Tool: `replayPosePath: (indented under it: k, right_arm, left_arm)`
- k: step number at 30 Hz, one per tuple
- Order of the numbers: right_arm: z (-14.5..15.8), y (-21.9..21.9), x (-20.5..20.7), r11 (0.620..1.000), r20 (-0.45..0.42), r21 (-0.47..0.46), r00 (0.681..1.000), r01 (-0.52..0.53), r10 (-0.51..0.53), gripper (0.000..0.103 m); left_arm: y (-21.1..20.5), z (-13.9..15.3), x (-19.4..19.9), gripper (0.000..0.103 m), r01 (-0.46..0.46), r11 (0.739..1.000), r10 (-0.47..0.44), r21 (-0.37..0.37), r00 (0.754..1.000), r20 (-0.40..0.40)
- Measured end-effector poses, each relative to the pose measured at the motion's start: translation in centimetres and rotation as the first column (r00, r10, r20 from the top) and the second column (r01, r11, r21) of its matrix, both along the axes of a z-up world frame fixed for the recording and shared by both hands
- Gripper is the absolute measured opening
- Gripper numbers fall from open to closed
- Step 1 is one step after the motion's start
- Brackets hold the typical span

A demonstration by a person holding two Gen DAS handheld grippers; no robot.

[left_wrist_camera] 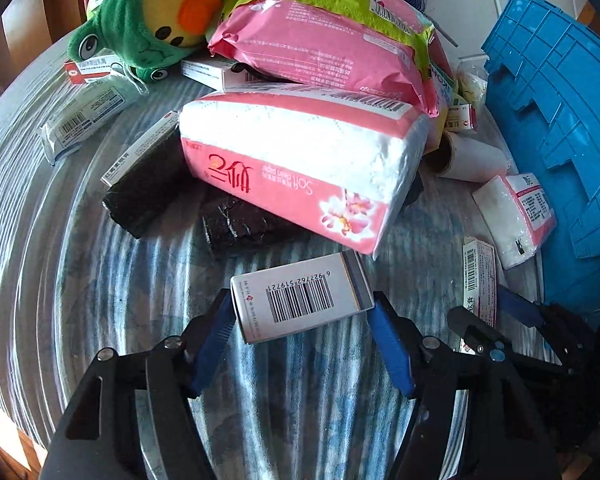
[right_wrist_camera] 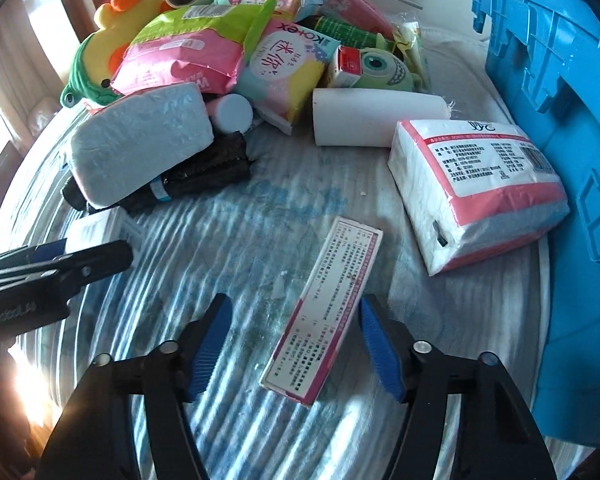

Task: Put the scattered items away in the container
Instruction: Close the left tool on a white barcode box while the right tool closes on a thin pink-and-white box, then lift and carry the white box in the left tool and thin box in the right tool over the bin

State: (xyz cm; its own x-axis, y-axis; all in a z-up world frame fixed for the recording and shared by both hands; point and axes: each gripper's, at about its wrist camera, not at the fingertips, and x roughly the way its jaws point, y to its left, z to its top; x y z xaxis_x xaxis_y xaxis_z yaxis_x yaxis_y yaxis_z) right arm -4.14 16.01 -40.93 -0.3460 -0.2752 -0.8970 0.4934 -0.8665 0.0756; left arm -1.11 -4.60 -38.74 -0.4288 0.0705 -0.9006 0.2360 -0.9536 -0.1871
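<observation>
In the left wrist view my left gripper (left_wrist_camera: 303, 306) is shut on a white barcode box (left_wrist_camera: 300, 300), one blue pad pressing each short end, low over the striped cloth. In the right wrist view a slim pink-edged carton (right_wrist_camera: 324, 312) lies on the cloth between the fingers of my right gripper (right_wrist_camera: 293, 304). That gripper is open: its right pad is close to the carton, and a wide gap separates the left pad from it. The blue crate (right_wrist_camera: 560, 120) stands at the right edge, also seen as the blue crate (left_wrist_camera: 560, 120) in the left view.
A heap fills the back: a large pink tissue pack (left_wrist_camera: 300, 160), a pink wipes pack (left_wrist_camera: 320, 52), a green and yellow plush (left_wrist_camera: 148, 20), black bag rolls (right_wrist_camera: 204, 172) and a white roll (right_wrist_camera: 380, 118). A small tissue pack (right_wrist_camera: 476, 192) leans beside the crate.
</observation>
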Motion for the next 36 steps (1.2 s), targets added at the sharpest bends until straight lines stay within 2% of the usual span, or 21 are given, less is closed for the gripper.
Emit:
replayPosePath:
  k: [2, 6, 7, 17, 23, 31, 36]
  right_arm:
    - [-0.2, -0.1, -0.3, 1.000, 0.007, -0.005, 1.000, 0.015, -0.015, 0.045]
    - [-0.4, -0.8, -0.4, 1.000, 0.005, 0.009, 1.000, 0.004, -0.004, 0.038]
    - [-0.3, -0.9, -0.5, 1.000, 0.010, 0.009, 1.000, 0.007, -0.007, 0.029]
    - [2.1, -2.1, 1.0, 1.000, 0.008, -0.002, 1.000, 0.011, -0.011, 0.028]
    - [3.6, -2.7, 2.4, 1.000, 0.001, -0.009, 1.000, 0.016, -0.016, 0.028]
    - [7.1, -3.7, 3.9, 0.999, -0.015, -0.037, 1.000, 0.021, -0.022, 0.028]
    - [10.6, -4.3, 5.3, 0.998, -0.038, -0.057, 0.999, 0.006, -0.008, 0.028]
  left_arm:
    - [-0.7, -0.2, 0.3, 0.067, 0.001, 1.000, -0.001, 0.002, 1.000, 0.000]
    - [-1.5, -0.4, 1.5, 0.067, 0.003, 1.000, -0.003, 0.004, 1.000, -0.002]
    - [-1.6, -0.4, 1.7, 0.067, 0.005, 1.000, -0.005, 0.005, 1.000, -0.003]
    - [-3.7, 1.7, 3.5, 0.067, 0.013, 1.000, -0.013, 0.002, 0.999, -0.040]
    - [-4.8, 3.3, 3.0, 0.067, 0.024, 1.000, -0.024, -0.001, 0.998, -0.059]
    - [-6.6, 6.0, 4.6, 0.067, 0.033, 0.999, -0.034, -0.012, 0.995, -0.089]
    - [-6.7, 8.8, 5.4, 0.067, 0.056, 0.998, -0.058, -0.022, 0.991, -0.122]
